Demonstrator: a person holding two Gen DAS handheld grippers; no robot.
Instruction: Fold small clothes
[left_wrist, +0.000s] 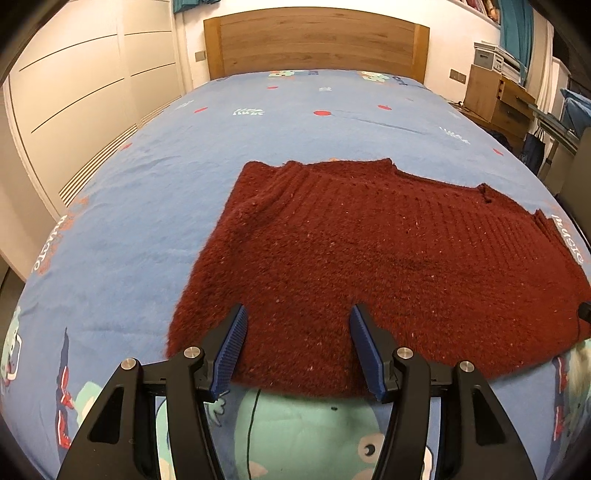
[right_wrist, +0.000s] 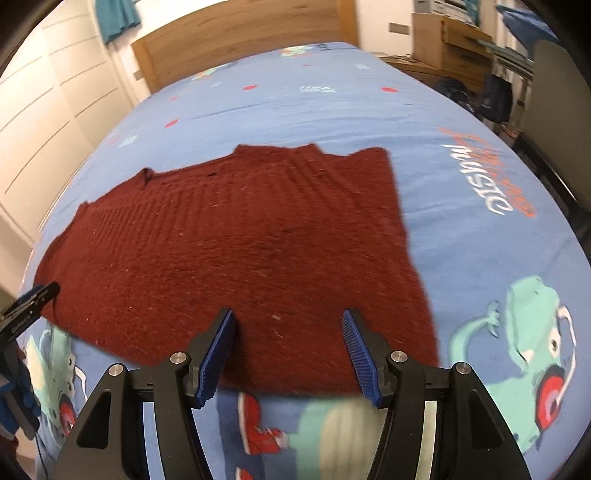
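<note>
A dark red knitted garment (left_wrist: 369, 258) lies spread flat on the blue patterned bed sheet (left_wrist: 147, 184). It also shows in the right wrist view (right_wrist: 240, 240). My left gripper (left_wrist: 299, 317) is open and empty, its blue-padded fingers over the garment's near edge, towards its left corner. My right gripper (right_wrist: 288, 321) is open and empty over the near edge, towards the garment's right corner. The left gripper's tip (right_wrist: 33, 299) shows at the left edge of the right wrist view, beside the garment's left side.
The bed has a wooden headboard (left_wrist: 317, 40) at the far end. White wardrobe doors (left_wrist: 74, 92) stand to the left. A wooden cabinet (left_wrist: 498, 96) with boxes and bags stands to the right. The sheet (right_wrist: 480, 184) extends around the garment.
</note>
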